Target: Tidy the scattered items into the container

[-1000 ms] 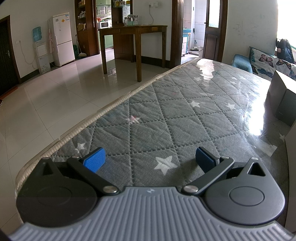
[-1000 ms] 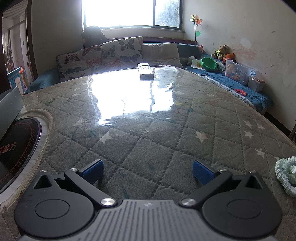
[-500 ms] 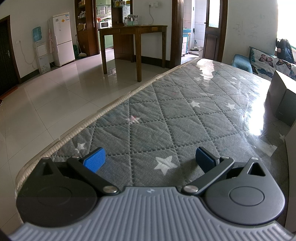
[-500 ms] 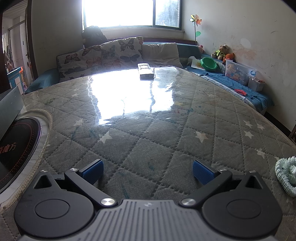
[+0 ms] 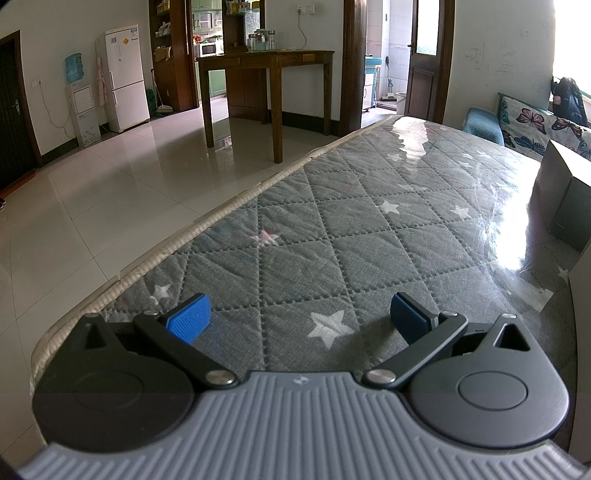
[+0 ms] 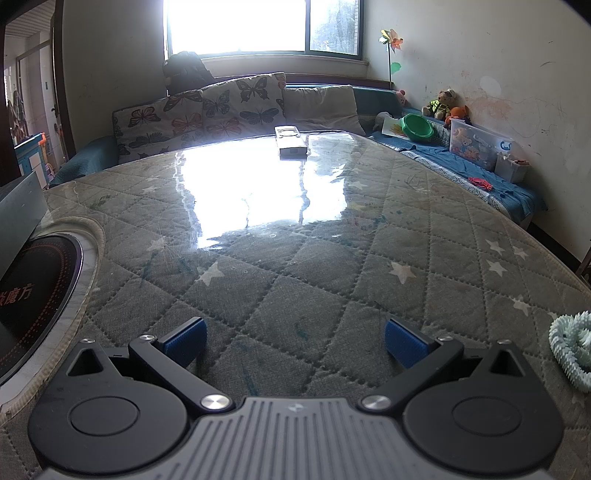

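Spiky coil (image 6: 571,353) beside quilted table (image 6: 295,258)

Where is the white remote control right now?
In the right wrist view the remote control lies at the far edge of the quilted table, near the middle, just in front of the butterfly cushions, far beyond the open right gripper.

White tiled floor (image 5: 92,192) fills the left, a wooden table (image 5: 266,62) and fridge (image 5: 125,77) upper left; elsewhere, a bright window (image 6: 236,26) tops a cushioned sofa (image 6: 229,107).
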